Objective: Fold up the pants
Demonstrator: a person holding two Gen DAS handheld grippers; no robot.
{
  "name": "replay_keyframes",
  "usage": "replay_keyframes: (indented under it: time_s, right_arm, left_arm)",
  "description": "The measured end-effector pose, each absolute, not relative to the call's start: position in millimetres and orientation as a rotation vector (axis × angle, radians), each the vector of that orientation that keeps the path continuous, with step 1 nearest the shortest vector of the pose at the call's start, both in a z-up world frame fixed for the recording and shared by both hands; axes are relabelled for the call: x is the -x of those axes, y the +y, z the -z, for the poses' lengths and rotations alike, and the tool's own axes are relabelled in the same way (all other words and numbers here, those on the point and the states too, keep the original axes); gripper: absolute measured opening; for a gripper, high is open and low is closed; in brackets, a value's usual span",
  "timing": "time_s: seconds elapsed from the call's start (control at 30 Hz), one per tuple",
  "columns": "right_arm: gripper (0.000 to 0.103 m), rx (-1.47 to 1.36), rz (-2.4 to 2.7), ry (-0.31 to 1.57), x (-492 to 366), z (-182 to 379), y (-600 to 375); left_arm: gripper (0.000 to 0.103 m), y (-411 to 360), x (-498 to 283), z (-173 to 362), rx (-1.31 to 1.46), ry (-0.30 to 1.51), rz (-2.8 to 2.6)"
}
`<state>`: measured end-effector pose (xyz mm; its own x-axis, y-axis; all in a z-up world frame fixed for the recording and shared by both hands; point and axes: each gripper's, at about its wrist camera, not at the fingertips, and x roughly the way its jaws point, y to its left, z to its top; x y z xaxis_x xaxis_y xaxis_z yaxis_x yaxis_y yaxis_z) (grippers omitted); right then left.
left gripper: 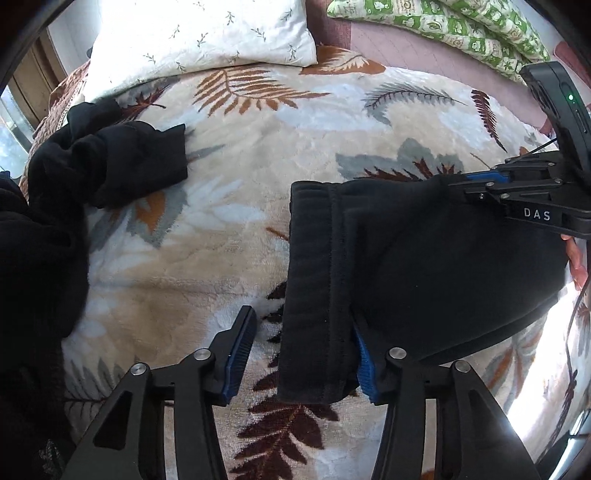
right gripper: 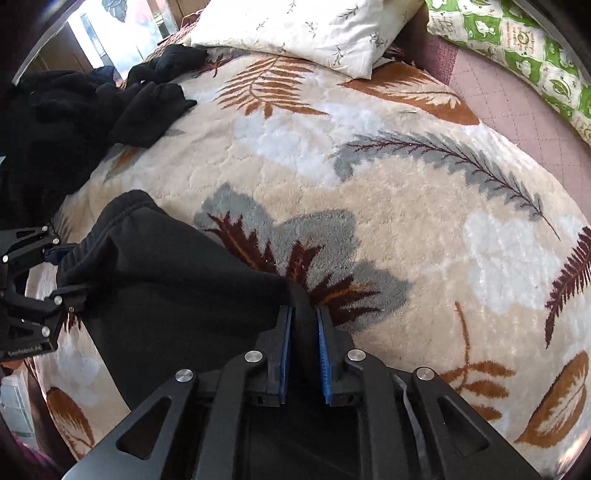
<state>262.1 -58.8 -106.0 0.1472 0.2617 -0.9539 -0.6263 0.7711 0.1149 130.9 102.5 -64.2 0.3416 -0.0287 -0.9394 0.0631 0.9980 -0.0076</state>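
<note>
Black pants (left gripper: 413,258) hang lifted above the leaf-patterned blanket (left gripper: 240,177), stretched between the two grippers. My left gripper (left gripper: 303,354) is open; the ribbed waistband edge (left gripper: 314,302) hangs between its jaws against the right pad (left gripper: 364,365). My right gripper (right gripper: 304,354) is shut on a corner of the black pants (right gripper: 177,302). It also shows in the left wrist view (left gripper: 517,188), gripping the far side. The left gripper shows at the left edge of the right wrist view (right gripper: 55,273).
A pile of other black clothes (left gripper: 92,166) lies at the left, also in the right wrist view (right gripper: 92,107). A white pillow (left gripper: 199,33) and a green patterned quilt (left gripper: 461,26) lie at the bed's far end. A pink quilted sheet (right gripper: 517,114) lies on the right.
</note>
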Motion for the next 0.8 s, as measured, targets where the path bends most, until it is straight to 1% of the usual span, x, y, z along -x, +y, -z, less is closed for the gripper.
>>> replay_keyframes:
  time_s: [0.03, 0.07, 0.2, 0.23, 0.27, 0.3, 0.37, 0.5, 0.63, 0.7, 0.8]
  right_arm:
    - [0.016, 0.322, -0.647, 1.277, -263, 103, -61]
    - [0.018, 0.302, -0.640, 1.277, -264, 100, -63]
    - [0.019, 0.173, -0.620, 1.205, -259, 59, -97]
    - [0.019, 0.128, -0.615, 1.190, -255, 48, -110]
    - [0.023, 0.091, -0.604, 1.175, -252, 37, -124]
    - [0.027, 0.068, -0.582, 1.161, -247, 28, -137]
    - [0.032, 0.039, -0.528, 1.144, -235, 11, -168]
    - [0.032, -0.015, -0.405, 1.135, -199, -10, -245]
    - [0.033, -0.071, -0.252, 1.155, -159, -14, -328]
    - [0.037, -0.130, -0.184, 1.158, -140, -14, -369]
    - [0.041, -0.216, -0.108, 1.153, -115, -11, -421]
  left_arm:
    - [0.059, 104, -130, 62, -0.026, 1.222, 0.053]
    - [0.061, 108, -128, 58, -0.008, 1.224, 0.051]
    - [0.072, 126, -113, 32, 0.096, 1.197, 0.028]
    - [0.073, 129, -108, 24, 0.111, 1.183, 0.015]
    - [0.073, 128, -103, 17, 0.118, 1.166, 0.003]
    - [0.075, 125, -97, 10, 0.123, 1.150, -0.004]
    - [0.080, 113, -85, -3, 0.137, 1.129, 0.010]
    - [0.087, 71, -66, -22, 0.155, 1.116, 0.090]
    - [0.088, 7, -65, -18, 0.161, 1.168, 0.185]
    - [0.088, -23, -69, -10, 0.193, 1.214, 0.234]
    - [0.088, -63, -76, 2, 0.239, 1.273, 0.277]
